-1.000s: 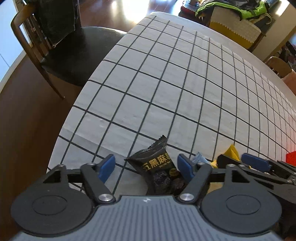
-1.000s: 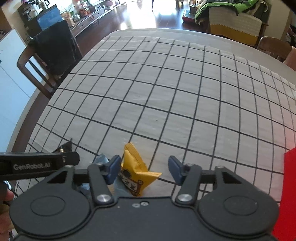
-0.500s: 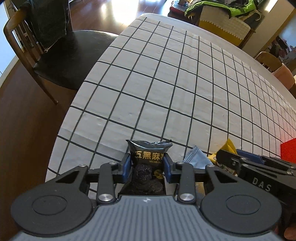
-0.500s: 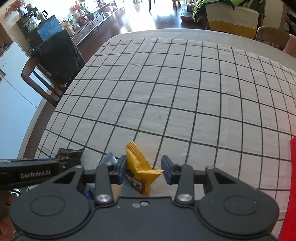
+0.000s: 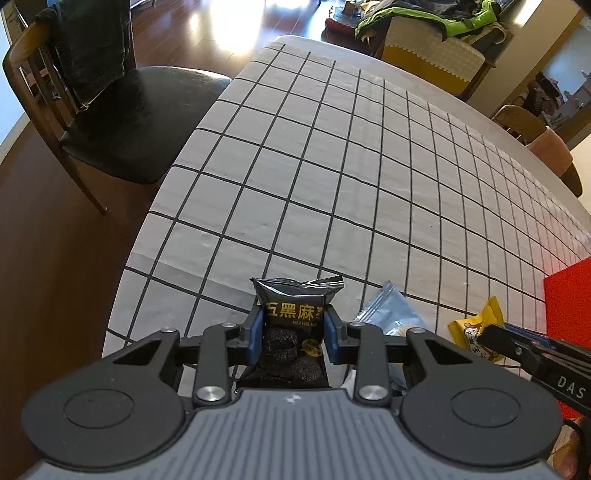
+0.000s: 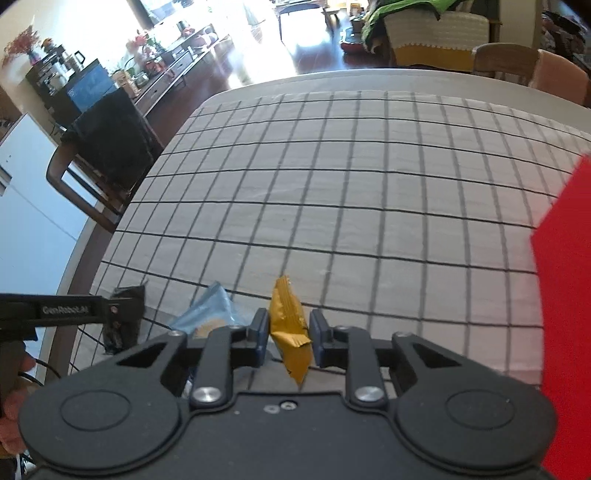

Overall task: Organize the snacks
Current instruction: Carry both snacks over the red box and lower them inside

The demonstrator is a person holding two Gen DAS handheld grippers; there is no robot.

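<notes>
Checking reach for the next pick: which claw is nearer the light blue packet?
Left, narrowly. The light blue packet lies just right of the left claw, which grips the black packet. The right claw, gripping the yellow packet, sits slightly farther.

A white tablecloth with a black grid (image 5: 332, 184) covers the table. At ten o'clock stands a wooden chair with a black seat (image 5: 122, 122) on the dark, sunlit wooden floor (image 5: 44, 258). At one o'clock sits a cream and yellow armchair (image 6: 436, 37) heaped with green clothing (image 5: 443, 18).
</notes>
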